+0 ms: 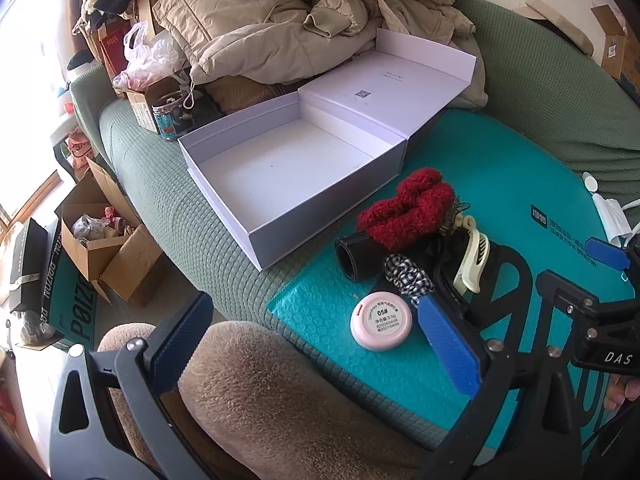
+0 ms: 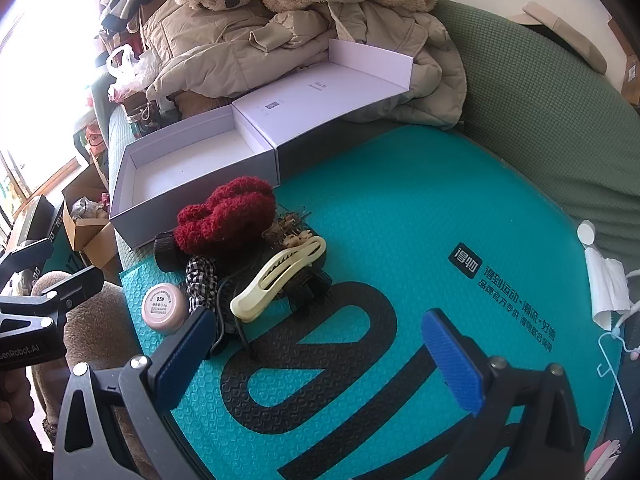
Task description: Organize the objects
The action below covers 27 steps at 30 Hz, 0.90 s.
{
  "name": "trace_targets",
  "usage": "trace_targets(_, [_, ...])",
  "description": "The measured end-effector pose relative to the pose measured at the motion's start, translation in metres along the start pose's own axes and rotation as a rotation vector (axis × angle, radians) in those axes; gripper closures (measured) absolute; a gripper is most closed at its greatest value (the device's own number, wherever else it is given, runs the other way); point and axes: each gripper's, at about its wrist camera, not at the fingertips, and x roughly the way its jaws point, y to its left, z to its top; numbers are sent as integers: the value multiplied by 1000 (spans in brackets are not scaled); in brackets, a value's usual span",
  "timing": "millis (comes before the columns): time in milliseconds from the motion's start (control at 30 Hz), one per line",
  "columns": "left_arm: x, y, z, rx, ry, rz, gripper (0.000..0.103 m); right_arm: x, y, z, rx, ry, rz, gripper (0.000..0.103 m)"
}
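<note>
White box (image 1: 280,168) sits empty, lid flipped back, at 11 o'clock of the pile on the teal mailer (image 2: 400,200). Left gripper (image 1: 316,344) has jaws wide apart, nothing held, with the pink round case (image 1: 381,321) just inside its right finger. Then checked scrunchie (image 2: 202,276), red fuzzy scrunchie (image 2: 228,216), cream hair clip (image 2: 276,284). Right gripper (image 2: 320,364) is also spread and empty, clip at 11 o'clock. Probably best: grab the isolated pink case first, pinch across its rim, then drop it low into the box.
</note>
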Motion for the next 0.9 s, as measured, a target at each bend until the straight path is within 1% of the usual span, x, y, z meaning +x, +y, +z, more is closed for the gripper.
trace_targets(900, [-1, 4, -1, -10, 15, -15, 1, -2, 2, 1, -1, 1, 6, 1])
